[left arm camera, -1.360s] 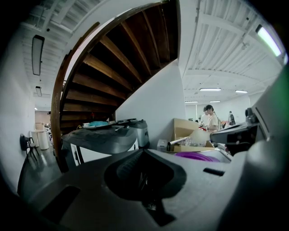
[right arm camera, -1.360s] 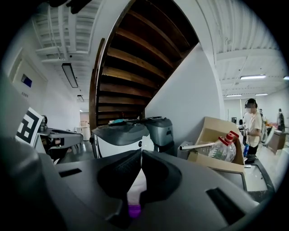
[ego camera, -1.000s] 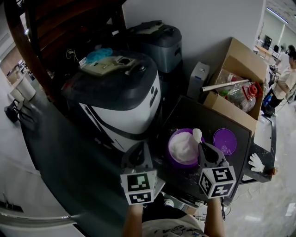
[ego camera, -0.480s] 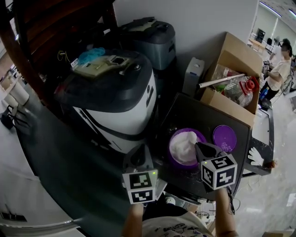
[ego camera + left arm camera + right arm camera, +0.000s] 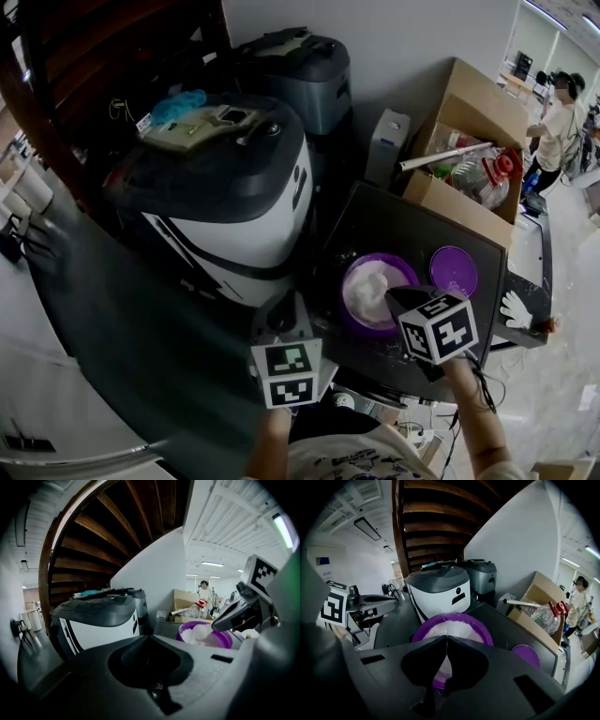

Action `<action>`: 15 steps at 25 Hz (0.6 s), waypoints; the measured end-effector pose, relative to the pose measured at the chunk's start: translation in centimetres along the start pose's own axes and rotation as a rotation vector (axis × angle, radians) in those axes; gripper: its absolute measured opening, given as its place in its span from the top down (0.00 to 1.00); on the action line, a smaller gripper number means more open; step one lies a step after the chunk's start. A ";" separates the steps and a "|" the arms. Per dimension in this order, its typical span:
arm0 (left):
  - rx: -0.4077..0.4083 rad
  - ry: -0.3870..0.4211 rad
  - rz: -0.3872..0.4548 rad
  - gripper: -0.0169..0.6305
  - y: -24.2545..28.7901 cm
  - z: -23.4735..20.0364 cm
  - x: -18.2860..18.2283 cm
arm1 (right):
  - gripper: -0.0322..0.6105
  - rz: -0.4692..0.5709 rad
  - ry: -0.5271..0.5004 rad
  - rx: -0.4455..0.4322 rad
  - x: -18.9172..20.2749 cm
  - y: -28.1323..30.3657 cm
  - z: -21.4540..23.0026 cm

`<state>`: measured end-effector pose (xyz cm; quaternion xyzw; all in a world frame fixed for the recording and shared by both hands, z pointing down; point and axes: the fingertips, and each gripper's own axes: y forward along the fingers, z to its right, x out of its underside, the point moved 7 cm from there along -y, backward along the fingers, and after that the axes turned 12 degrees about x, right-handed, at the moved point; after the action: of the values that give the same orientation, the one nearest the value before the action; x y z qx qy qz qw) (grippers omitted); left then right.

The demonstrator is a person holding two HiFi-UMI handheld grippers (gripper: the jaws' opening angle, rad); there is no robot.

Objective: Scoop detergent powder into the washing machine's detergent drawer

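A purple bowl (image 5: 353,278) heaped with white detergent powder (image 5: 368,288) sits on a black table (image 5: 412,225), right of the white washing machine with a dark lid (image 5: 225,187). My right gripper (image 5: 399,300) is shut on a white scoop (image 5: 202,631), whose round head lies at the powder inside the bowl (image 5: 220,640). In the right gripper view the jaws (image 5: 446,638) meet over the bowl (image 5: 452,620) with the scoop's white handle (image 5: 443,667) between them. My left gripper (image 5: 281,323) is shut on nothing, low by the table's front left corner, pointing toward the machine (image 5: 93,620).
The bowl's purple lid (image 5: 455,272) lies to its right. Behind stand an open cardboard box of bottles (image 5: 469,159), a small grey box (image 5: 386,145) and a second grey machine (image 5: 300,75). A white glove (image 5: 516,309) lies at the right; a person (image 5: 562,122) stands far right.
The scoop head, a second ago raised at the bowl's right rim, has gone down into the powder. My right gripper has tipped forward and shifted slightly right. The left gripper has barely moved.
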<state>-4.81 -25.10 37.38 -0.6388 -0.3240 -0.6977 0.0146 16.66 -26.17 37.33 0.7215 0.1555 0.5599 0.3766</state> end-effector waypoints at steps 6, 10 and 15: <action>0.002 0.000 -0.011 0.97 -0.2 0.1 0.2 | 0.92 -0.048 -0.035 -0.020 0.3 0.7 0.0; 0.000 -0.002 -0.013 0.97 -0.3 -0.2 0.3 | 0.92 -0.072 -0.028 -0.045 0.4 1.2 -0.1; -0.008 -0.009 -0.017 0.97 -0.5 -0.5 0.5 | 0.92 -0.101 -0.034 -0.066 0.6 1.7 -0.5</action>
<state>-5.57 -24.79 37.65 -0.6393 -0.3267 -0.6961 0.0049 16.09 -26.75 38.96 0.7094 0.1667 0.5327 0.4303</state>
